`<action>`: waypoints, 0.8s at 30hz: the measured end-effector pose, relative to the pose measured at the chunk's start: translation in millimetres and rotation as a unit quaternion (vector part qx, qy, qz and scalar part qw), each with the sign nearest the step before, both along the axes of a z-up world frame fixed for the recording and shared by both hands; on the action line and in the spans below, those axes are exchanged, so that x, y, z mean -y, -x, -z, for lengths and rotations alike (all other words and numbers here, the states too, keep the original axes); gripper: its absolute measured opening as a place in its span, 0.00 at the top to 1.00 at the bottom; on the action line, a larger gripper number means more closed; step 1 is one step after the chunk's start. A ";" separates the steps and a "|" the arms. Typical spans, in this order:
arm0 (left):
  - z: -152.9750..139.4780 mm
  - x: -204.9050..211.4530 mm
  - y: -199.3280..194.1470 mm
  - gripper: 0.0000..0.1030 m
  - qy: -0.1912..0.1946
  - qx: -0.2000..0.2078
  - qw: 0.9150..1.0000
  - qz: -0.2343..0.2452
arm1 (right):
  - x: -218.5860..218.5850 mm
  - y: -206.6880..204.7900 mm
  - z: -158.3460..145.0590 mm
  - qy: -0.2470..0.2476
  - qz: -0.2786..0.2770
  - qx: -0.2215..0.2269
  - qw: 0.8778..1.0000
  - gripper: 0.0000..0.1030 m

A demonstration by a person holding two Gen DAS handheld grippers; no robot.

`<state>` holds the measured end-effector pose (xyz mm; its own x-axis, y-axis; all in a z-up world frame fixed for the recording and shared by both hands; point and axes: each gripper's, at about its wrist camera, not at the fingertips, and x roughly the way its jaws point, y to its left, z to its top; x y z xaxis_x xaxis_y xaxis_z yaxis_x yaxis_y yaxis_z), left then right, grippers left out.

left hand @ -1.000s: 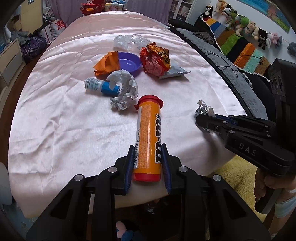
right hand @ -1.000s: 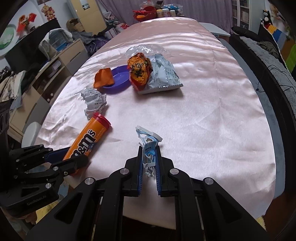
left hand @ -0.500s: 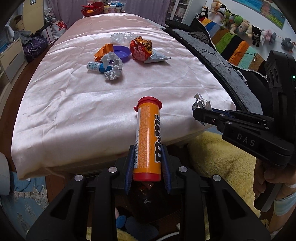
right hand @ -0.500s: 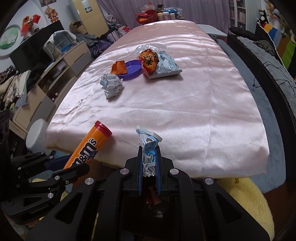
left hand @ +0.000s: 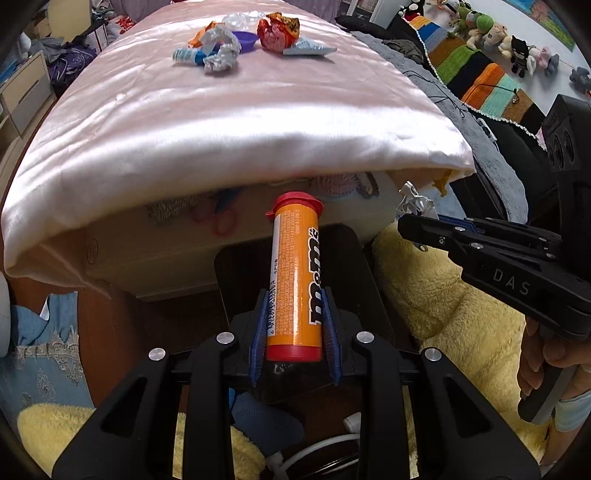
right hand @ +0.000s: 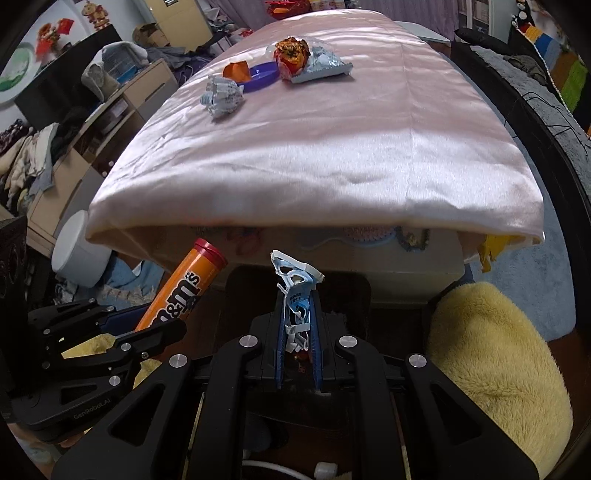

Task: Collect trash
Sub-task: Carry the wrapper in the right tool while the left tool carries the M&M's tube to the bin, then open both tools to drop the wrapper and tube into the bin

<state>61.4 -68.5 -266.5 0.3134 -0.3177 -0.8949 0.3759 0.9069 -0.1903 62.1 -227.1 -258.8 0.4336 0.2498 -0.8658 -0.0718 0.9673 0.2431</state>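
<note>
- Left wrist view: my left tongs [left hand: 294,332] are clamped narrowly on an orange candy tube [left hand: 295,280], blue pads pressing both sides near its base, its red cap pointing away from me.
- The tube hangs off the near edge of the worktop [left hand: 229,122], which is draped in pink satin cloth, above a dark bin opening [left hand: 240,273].
- My right tongs [left hand: 413,225] come in from the right, pinching a crumpled white wrapper scrap [left hand: 412,201].
- Far back on the worktop lie a crumpled paper ball [left hand: 221,55], a small blue-labelled bottle [left hand: 186,56], a purple dish [left hand: 245,38], a red-orange foil wrapper [left hand: 277,29] and a silver packet [left hand: 308,48].
- Right wrist view: my right tongs [right hand: 297,332] are squeezed almost fully together on the blue-and-white wrapper scrap [right hand: 295,291], which sticks up between the pads.
- The scrap sits off the worktop's [right hand: 332,166] near edge, over the dark bin opening [right hand: 347,295].
- At lower left, my left tongs [right hand: 147,325] hold the orange candy tube [right hand: 184,284] tilted.
- A yellow fluffy cushion [right hand: 498,350] lies on the right.
</note>
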 end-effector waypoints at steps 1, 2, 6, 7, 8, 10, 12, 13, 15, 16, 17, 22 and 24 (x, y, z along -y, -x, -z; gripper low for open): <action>5.2 -0.1 2.0 0.75 -0.003 -0.005 1.000 0.000 | -0.9 1.7 3.9 0.001 -0.001 -0.005 1.000 0.87; 10.2 -0.3 3.8 0.75 -0.005 -0.010 1.000 -0.001 | -1.5 3.5 7.7 0.002 -0.001 -0.010 1.000 0.87; 28.3 -0.2 7.6 0.75 -0.009 -0.033 0.999 0.001 | -6.0 7.0 23.2 0.009 -0.006 -0.031 0.999 0.87; 31.5 0.0 8.1 0.75 -0.009 -0.037 0.999 0.001 | -7.2 7.2 26.9 0.010 -0.008 -0.037 0.999 0.87; 34.2 0.5 8.3 0.75 -0.010 -0.040 0.999 0.002 | -8.5 7.1 30.3 0.010 -0.009 -0.042 0.999 0.87; 38.4 0.8 7.8 0.75 -0.012 -0.045 0.999 0.004 | -9.7 7.4 35.9 0.010 -0.012 -0.051 0.999 0.87; 41.3 0.7 7.6 0.75 -0.012 -0.050 0.999 0.005 | -10.2 6.6 38.6 0.008 -0.012 -0.057 0.998 0.87; 42.5 0.6 7.2 0.75 -0.011 -0.053 0.999 0.005 | -10.1 6.3 39.4 0.006 -0.011 -0.058 0.998 0.87; 45.4 -0.7 6.0 0.75 -0.008 -0.061 0.998 0.003 | -10.4 6.1 39.6 0.001 -0.010 -0.059 0.998 0.85; 46.2 -0.9 5.6 0.75 -0.007 -0.063 0.998 0.003 | -9.6 6.2 39.5 -0.005 -0.007 -0.058 0.998 0.85; 46.9 -0.7 5.4 0.75 -0.007 -0.065 0.998 0.003 | -8.7 6.3 40.0 -0.012 -0.006 -0.059 0.998 0.85; 46.9 0.2 4.9 0.66 -0.010 -0.064 0.998 0.002 | -9.0 3.4 38.7 -0.010 -0.001 -0.062 0.998 0.79; 44.7 0.9 5.6 0.61 -0.016 -0.058 0.998 0.003 | -7.6 2.4 37.9 -0.012 0.008 -0.062 0.998 0.59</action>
